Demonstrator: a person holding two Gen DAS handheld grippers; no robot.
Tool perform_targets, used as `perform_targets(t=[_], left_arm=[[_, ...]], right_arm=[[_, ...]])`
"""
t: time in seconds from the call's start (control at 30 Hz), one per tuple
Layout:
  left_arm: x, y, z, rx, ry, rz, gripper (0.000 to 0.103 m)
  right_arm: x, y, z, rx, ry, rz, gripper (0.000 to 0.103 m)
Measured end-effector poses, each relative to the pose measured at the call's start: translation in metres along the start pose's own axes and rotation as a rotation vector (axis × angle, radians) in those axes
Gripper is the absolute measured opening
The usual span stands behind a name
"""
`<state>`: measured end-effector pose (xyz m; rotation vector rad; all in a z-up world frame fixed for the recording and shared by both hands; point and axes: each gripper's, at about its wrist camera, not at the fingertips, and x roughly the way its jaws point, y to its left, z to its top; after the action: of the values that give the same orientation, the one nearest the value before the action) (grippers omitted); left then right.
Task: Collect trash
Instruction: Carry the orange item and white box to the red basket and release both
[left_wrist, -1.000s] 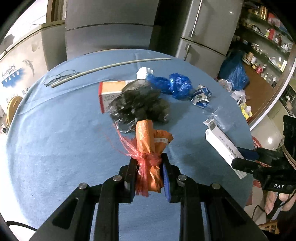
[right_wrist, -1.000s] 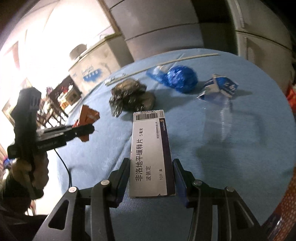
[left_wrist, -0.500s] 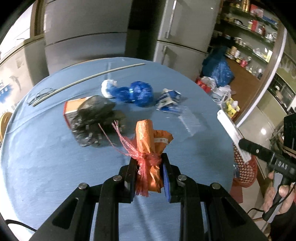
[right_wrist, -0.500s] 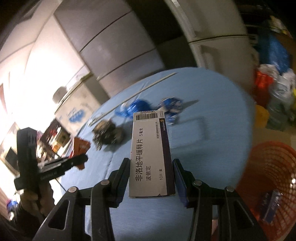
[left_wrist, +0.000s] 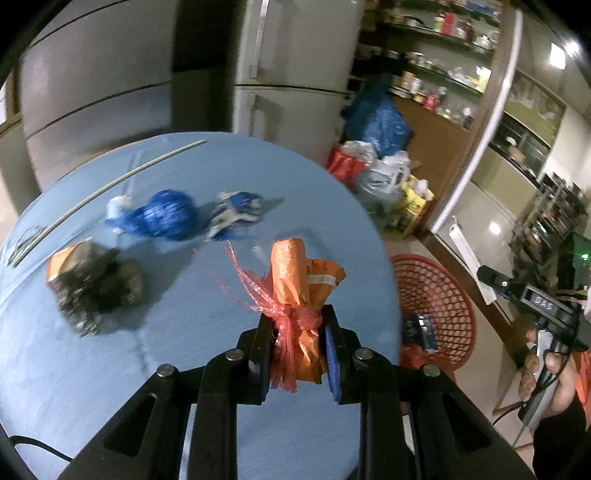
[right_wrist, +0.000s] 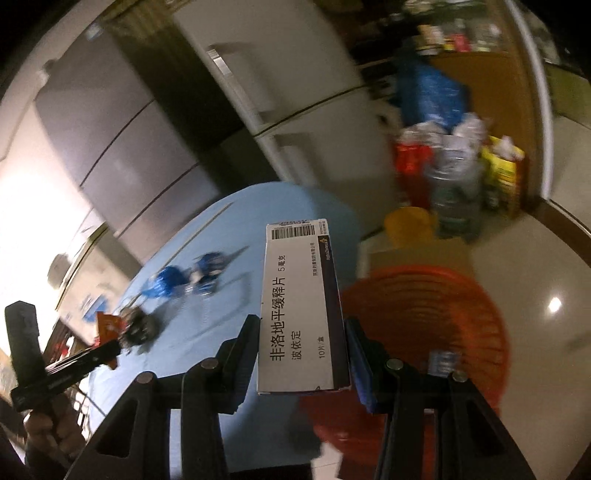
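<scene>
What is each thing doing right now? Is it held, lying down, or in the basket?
Left gripper: shut on the orange wrapper bundle.
Right gripper: shut on the medicine box.
Red basket: on the floor, something small inside.
Blue bag: lying on the table.
Dark crumpled bag: lying on the table.

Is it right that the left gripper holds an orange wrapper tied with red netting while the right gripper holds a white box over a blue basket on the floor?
Not quite. The basket is red, not blue, as the right wrist view shows. The rest holds: the left gripper grips the orange wrapper tied with red netting, and the right gripper holds the white box over it.
</scene>
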<state>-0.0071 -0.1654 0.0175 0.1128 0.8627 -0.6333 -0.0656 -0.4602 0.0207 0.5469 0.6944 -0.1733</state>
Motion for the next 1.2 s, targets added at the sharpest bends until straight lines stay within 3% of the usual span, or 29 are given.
perform_targets(t=[0.3,0.5,0.83,1.2], left_arm=[[0.025,-0.062,0.021,0.11,0.016,-0.072,0.025],[0.042,-0.101,0.028,0.174,0.037,-0.115,0.025],[0.073,-0.145,0.033,0.236,0.089,-0.154,0.025],[0.098,-0.166,0.033,0.255,0.14,-0.15,0.025]], right_arm=[[0.0,-0.064,-0.01,0.112,0.013,-0.098,0.049],[0.008,-0.084,-0.018,0.149,0.047,-0.117,0.049],[0.022,-0.097,-0.018,0.154,0.075,-0.117,0.049],[0.038,-0.102,-0.022,0.135,0.128,-0.132,0.049]])
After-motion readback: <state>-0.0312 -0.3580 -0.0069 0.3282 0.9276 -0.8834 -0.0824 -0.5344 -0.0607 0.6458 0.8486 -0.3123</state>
